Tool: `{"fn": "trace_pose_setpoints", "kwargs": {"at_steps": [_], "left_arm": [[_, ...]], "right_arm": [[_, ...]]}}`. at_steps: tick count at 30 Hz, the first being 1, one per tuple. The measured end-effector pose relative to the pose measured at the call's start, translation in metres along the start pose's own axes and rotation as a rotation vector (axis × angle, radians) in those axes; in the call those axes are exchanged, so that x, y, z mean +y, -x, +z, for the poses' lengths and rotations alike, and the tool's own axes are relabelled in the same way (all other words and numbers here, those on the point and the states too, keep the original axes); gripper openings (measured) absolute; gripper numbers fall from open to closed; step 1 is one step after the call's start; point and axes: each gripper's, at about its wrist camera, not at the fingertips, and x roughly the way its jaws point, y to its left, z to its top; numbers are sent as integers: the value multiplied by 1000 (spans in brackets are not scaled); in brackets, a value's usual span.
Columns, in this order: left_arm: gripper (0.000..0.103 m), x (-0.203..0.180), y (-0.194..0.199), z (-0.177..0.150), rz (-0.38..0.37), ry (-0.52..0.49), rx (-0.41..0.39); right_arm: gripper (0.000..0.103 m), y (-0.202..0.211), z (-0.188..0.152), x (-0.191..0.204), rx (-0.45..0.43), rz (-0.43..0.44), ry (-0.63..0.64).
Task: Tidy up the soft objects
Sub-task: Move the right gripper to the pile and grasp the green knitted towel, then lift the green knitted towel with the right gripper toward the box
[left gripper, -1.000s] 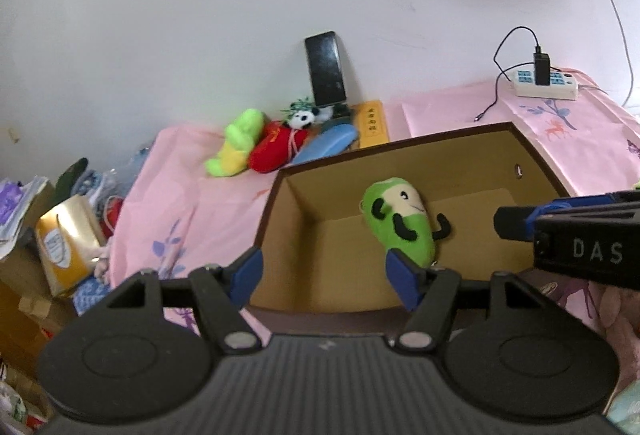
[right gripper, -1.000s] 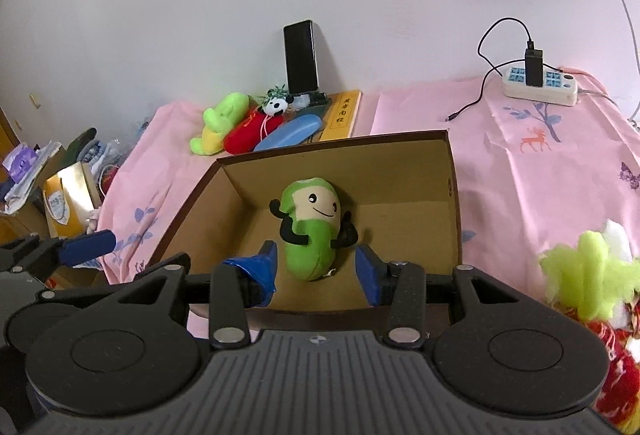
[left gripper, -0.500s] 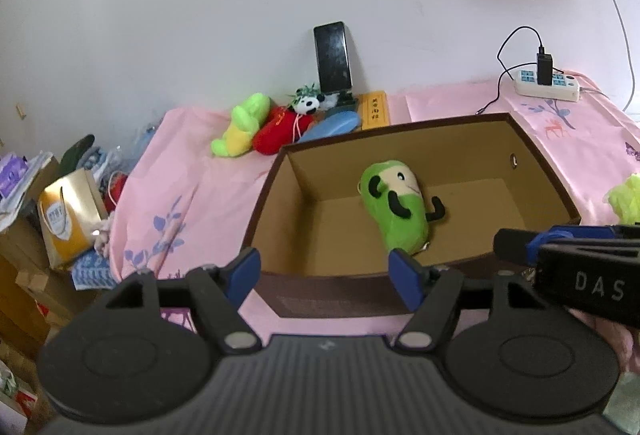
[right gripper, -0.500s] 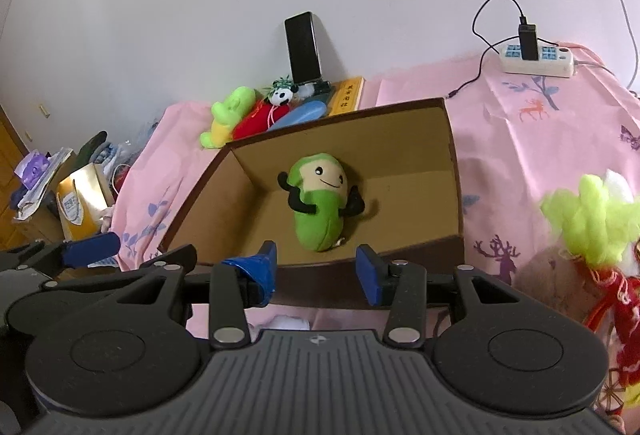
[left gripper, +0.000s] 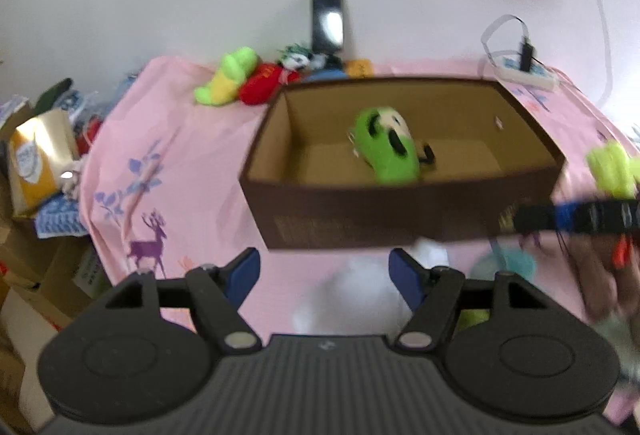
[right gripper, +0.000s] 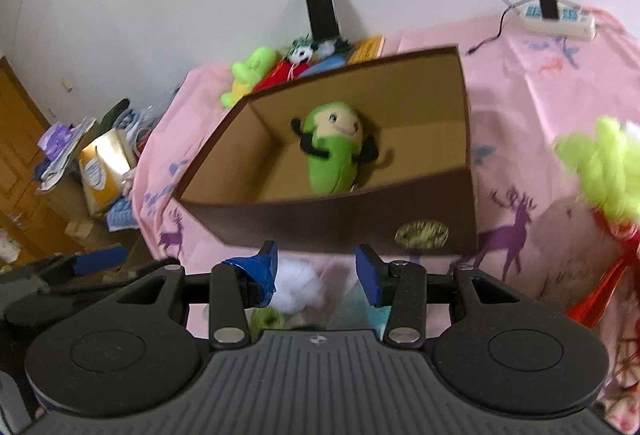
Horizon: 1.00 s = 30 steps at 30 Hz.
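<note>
While both grippers (left gripper: 324, 275) (right gripper: 316, 267) gape empty, only right wrist view shows probably gold label (right gripper: 422, 233).

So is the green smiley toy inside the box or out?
Inside. The green plush lies on the floor of the open cardboard box, with its walls all around it.

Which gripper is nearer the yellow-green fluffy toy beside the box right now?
Right. The yellow-green fluffy toy lies right of the box. The right gripper sits on that side, between the left gripper and the toy.
</note>
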Motion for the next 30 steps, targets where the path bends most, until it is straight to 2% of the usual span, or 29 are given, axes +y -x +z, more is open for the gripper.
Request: {"fn": "trace_pose_setpoints", "kwargs": {"at_steps": [7,12,15,19,21,23,25,28,30], "left_arm": [[72,-19,10,-58,-162,-118,10],[72,-43,-1,-67,-221,-177,6],[72,-51,-6,-66,-244,-195,3],[72,-56,-17,-66,-210,-208,-3],[62,-51,-19,-66,-223,-191,-5],[33,-48,-22,-67,-245,-184,9],[26,-46,-27,-67,-263,-164,29],[14,-45,-28,-67,-263,-158,17],[10,-45,-25,-67,-261,-154,-2]], "right_arm": [[24,-10,-19,-13,94,109,-70],[21,-14,-31,-8,135,164,-91],[21,-15,-35,-1,137,170,-63],[21,-22,-36,6,141,159,-21],[22,-27,-37,7,142,153,-4],[22,-31,-39,7,150,149,2],[22,-34,-41,6,158,157,-5],[21,-39,-43,3,171,175,-23],[15,-37,-43,1,169,189,-30]]}}
